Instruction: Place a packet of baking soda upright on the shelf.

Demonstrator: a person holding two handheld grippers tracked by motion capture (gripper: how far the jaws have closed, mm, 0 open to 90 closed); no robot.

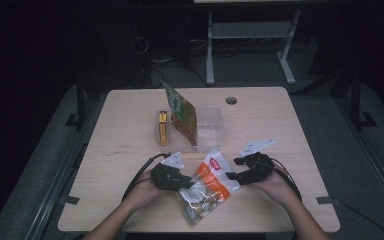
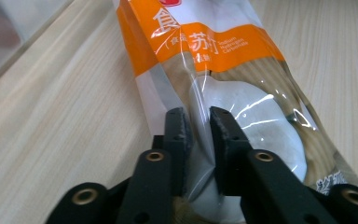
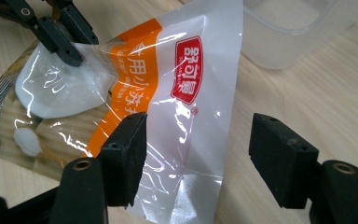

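1. Your left hand-held gripper (image 2: 197,122) pinched the powder pouch (image 1: 207,185) lying near the tabletop's (image 1: 130,130) front edge.
2. Your right hand-held gripper (image 3: 205,154) stood open, straddling the pouch's top corner.

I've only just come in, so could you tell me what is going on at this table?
A person is handling a clear and orange bag of white powder lying on the wooden table, with tongs in each hand. The left tongs have pinched the bag's film near its powder-filled end. The right tongs stand open around the bag's flat top corner, not yet gripping. Behind, a clear plastic bin holds a green packet and a yellow box.
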